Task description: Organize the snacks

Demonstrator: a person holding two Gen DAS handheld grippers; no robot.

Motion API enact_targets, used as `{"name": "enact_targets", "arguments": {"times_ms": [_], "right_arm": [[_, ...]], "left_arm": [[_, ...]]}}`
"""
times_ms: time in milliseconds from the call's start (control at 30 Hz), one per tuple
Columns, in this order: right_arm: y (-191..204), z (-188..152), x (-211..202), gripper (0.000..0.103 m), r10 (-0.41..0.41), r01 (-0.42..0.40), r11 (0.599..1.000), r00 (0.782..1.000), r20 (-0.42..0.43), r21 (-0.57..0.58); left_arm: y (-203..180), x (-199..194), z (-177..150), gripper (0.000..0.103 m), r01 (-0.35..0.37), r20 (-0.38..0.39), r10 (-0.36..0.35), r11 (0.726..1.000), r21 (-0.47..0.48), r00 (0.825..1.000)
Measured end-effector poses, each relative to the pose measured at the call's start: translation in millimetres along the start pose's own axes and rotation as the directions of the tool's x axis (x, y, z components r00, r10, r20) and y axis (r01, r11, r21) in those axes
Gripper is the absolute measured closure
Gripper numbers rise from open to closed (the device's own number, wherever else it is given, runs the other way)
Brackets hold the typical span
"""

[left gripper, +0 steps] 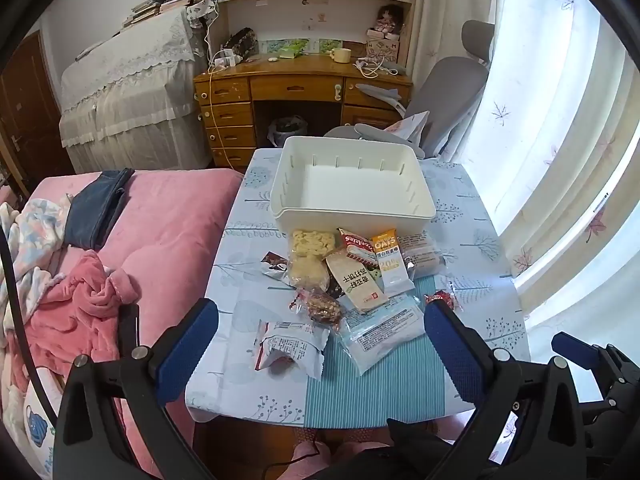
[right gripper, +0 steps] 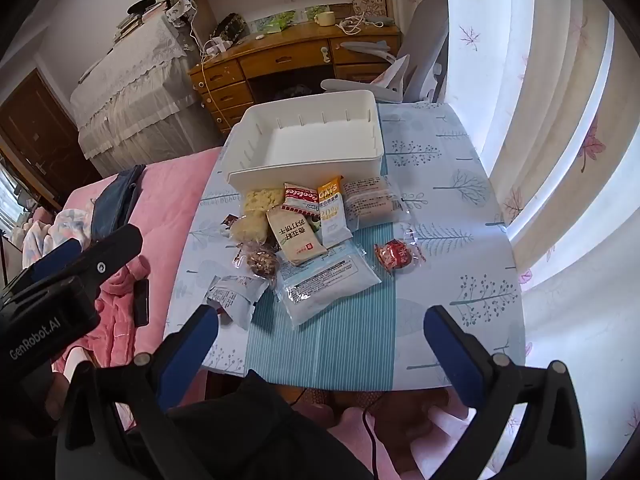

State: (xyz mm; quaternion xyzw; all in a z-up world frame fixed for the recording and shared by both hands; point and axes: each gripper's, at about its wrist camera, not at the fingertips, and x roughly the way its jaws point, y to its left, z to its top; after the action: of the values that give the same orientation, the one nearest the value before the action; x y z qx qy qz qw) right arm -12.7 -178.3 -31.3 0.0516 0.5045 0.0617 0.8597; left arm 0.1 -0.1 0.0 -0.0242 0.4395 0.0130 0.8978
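A white plastic bin (left gripper: 416,210) (right gripper: 372,148) stands empty at the far end of the small table. In front of it lie several snack packets in a loose pile: a yellow crisp bag (left gripper: 310,258) (right gripper: 256,216), a beige cracker pack (left gripper: 358,284) (right gripper: 296,240), an oats bar (left gripper: 390,264) (right gripper: 334,216), a pale blue flat pack (left gripper: 384,328) (right gripper: 328,284), a grey-white pouch (left gripper: 290,350) (right gripper: 232,300) and a small red sweet (right gripper: 394,256). My left gripper (left gripper: 320,344) hovers open above the near packets. My right gripper (right gripper: 320,340) hangs open over the table's near edge, holding nothing.
The table (left gripper: 480,280) carries a blue tree-print cloth with a striped runner. A pink bed (left gripper: 160,232) with folded jeans borders its left side. A grey chair (left gripper: 452,92) and a wooden desk (left gripper: 300,88) stand behind; curtains (right gripper: 560,120) close off the right.
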Motion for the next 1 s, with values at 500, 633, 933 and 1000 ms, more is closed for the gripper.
{"name": "enact_targets", "arguments": {"times_ms": [500, 633, 933, 1000], "right_arm": [[0.9, 3.4, -0.4, 0.0, 0.002, -0.002, 1.0, 1.0, 0.002, 0.0], [-0.3, 5.1, 1.4, 0.0, 0.004, -0.004, 1.0, 1.0, 0.002, -0.001], [3.2, 5.3, -2.3, 0.0, 0.021, -0.021, 1.0, 1.0, -0.016, -0.002], [-2.8, 8.0, 6.4, 0.0, 0.031, -0.031, 1.0, 0.999, -0.021, -0.006]], "left_arm": [[-2.0, 3.4, -1.8, 0.001, 0.008, -0.006, -0.008, 1.0, -0.006, 1.0], [-3.5, 6.9, -0.2, 0.001, 0.003, -0.008, -0.003, 1.0, -0.009, 1.0], [-0.8, 8.9, 3.6, 0.001, -0.001, -0.032, 0.001, 1.0, -0.015, 0.999], [-1.7, 8.7, 3.6, 0.001, -0.007, -0.04, 0.007, 1.0, -0.016, 0.999]]}}
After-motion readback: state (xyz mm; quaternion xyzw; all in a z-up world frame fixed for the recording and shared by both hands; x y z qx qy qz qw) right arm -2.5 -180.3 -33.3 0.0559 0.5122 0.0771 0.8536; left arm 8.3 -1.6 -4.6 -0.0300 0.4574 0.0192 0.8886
